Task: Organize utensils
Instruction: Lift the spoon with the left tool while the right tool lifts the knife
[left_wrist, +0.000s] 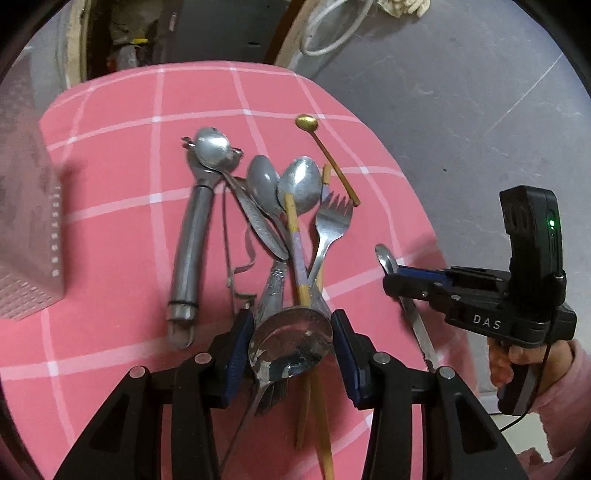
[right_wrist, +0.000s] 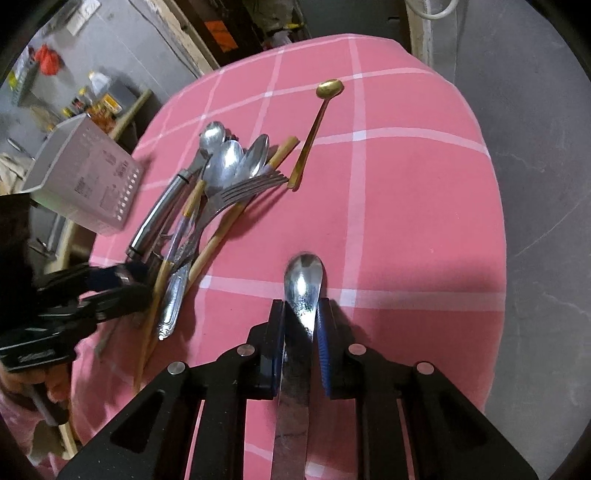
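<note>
Spoons: 6 visible, i.e. 1 small gold spoon (left_wrist: 306, 122), 3 steel spoons (left_wrist: 301, 184) w/ bowls at the far end of the pile, 1 large spoon (left_wrist: 291, 341) nearest, 1 spoon (right_wrist: 303, 284) apart. Also 1 fork (left_wrist: 332, 218), approx. 2 chopsticks (left_wrist: 295, 236), 1 garlic press (left_wrist: 195, 229), 1 white holder (right_wrist: 85, 177).

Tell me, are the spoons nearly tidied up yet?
Not nearly. Nothing can be seen in the white holder yet. The right gripper is shut on one spoon, and the left gripper is around a big spoon. The pile and the gold spoon are still on the pink cloth.
</note>
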